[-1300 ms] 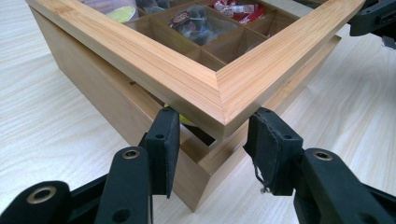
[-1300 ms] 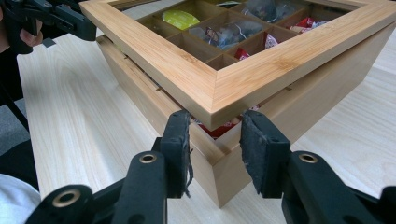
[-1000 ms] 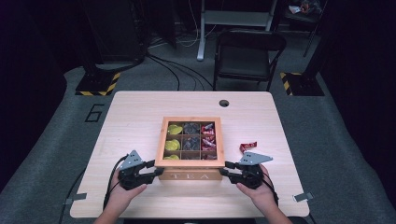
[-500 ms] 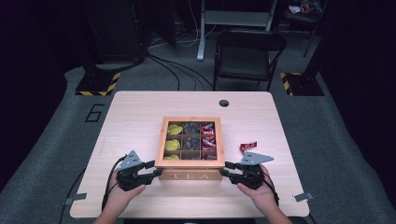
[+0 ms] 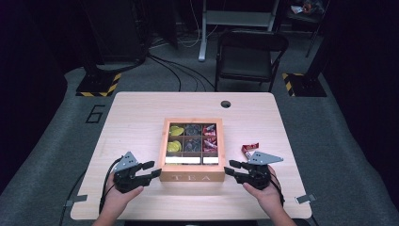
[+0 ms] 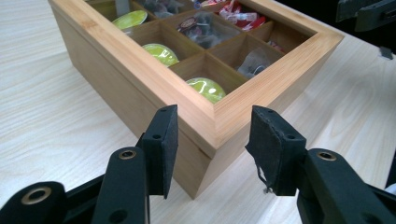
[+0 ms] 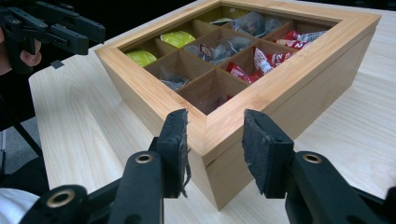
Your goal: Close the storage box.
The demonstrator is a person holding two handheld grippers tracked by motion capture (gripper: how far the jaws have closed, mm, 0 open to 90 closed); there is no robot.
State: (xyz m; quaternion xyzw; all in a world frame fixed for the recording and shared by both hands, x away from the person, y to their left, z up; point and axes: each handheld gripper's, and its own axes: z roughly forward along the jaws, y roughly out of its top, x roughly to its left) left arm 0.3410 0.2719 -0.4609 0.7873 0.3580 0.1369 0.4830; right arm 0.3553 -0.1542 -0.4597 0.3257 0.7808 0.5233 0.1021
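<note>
We find the tea box (image 5: 191,149) mid-worktop (image 5: 141,113), lid down. Left gripper (image 5: 149,170) and right gripper (image 5: 230,168) straddle its near corners — jaws just eased apart, not pinching. We advise gripping the lid rim evenly before lifting.

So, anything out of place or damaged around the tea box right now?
One red packet lies loose on the table, right of the tea box, instead of in a compartment. The right tongs have frayed pads. Otherwise nothing stands out.
</note>
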